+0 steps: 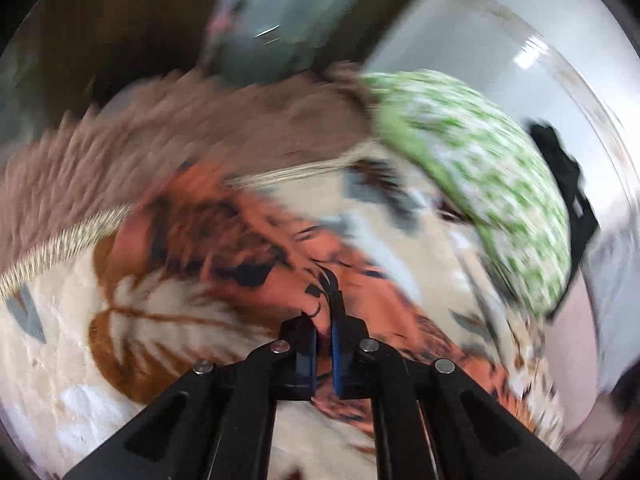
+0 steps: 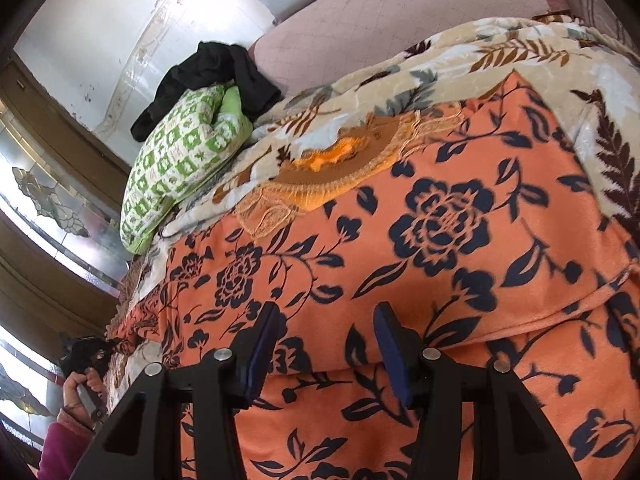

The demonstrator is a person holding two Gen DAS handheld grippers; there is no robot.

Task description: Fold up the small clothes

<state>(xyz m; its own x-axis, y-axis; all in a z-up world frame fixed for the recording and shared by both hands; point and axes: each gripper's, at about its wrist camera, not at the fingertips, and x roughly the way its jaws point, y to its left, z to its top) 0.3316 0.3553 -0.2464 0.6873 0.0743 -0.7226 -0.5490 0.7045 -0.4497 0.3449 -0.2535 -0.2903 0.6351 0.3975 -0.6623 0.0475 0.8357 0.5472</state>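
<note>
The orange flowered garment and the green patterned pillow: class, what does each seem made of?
Orange flowered garment: soft, matte knit or fleece, judging by its fuzzy surface and rounded folds. Green patterned pillow: probably woven cotton cover, matte, puffed by stuffing.

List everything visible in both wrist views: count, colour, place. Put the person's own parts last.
Floral garment: one, orange with dark navy flowers, spread on the blanket; brown-orange knit trim at its far edge.
Blanket: one, cream with brown and grey leaves, under the garment.
Pillow: one, green and white pattern, at the blanket's far left.
Black cloth: one, black, crumpled behind the pillow.
Pink surface: one, pale pink, beyond the blanket.
Brown cover: one, brown, past the blanket's fringe, blurred.
Left gripper: one, black, shut on the floral garment's edge.
Right gripper: one, black with blue pads, open over the garment.
Hand: one, maroon sleeve, lower left.
</note>
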